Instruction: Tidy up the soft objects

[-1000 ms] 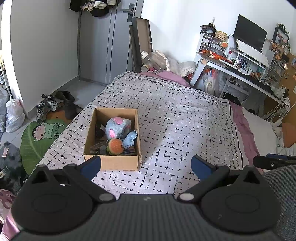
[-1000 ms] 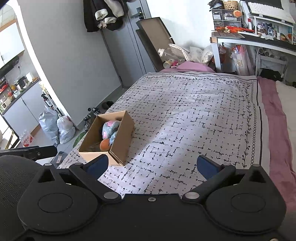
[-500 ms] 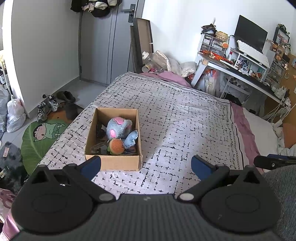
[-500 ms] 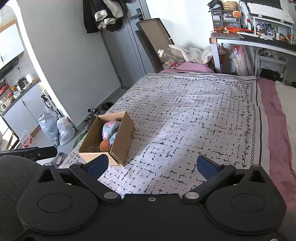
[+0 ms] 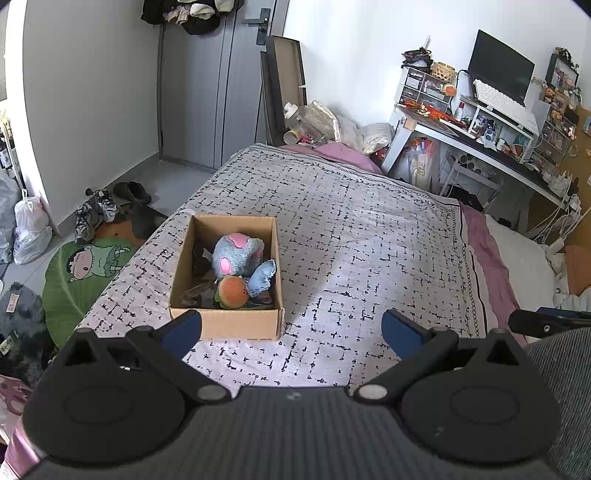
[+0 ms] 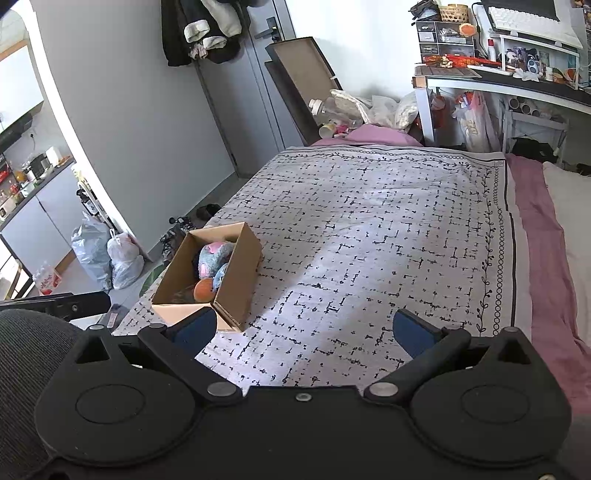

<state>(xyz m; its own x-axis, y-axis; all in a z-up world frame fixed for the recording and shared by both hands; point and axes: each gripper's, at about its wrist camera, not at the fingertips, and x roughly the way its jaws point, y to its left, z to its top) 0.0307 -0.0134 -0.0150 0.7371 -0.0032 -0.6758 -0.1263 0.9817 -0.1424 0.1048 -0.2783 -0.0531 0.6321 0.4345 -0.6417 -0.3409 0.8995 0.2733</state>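
On the bed, box position: the cardboard box sits on the patterned bedspread near its left edge, top open, no flaps visible.
Box contents: a blue plush with pink patches lies in the middle of the box; an orange plush ball rests against it at the near end, touching it. Dark items fill the left side of the box; I cannot tell what they are.
Box, right wrist view: the same box shows at an angle, with the blue plush and the orange ball visible over its rim.
Left gripper: my left gripper hangs above the near edge of the bed, fingers spread wide, nothing between them. Its left blue pad overlaps the near wall of the box in view; I cannot tell if it touches.
Right gripper: my right gripper hangs over the bedspread to the right of the box, fingers spread wide, holding nothing.
Bedspread surface: I see no loose soft objects on the open cloth.
Beyond the bed: a pink pillow lies at the far end; a desk with a monitor stands to the right.
Floor, left side: shoes, a green cartoon mat and white plastic bags lie beside the bed.
Far wall: a grey door with clothes hung above it.
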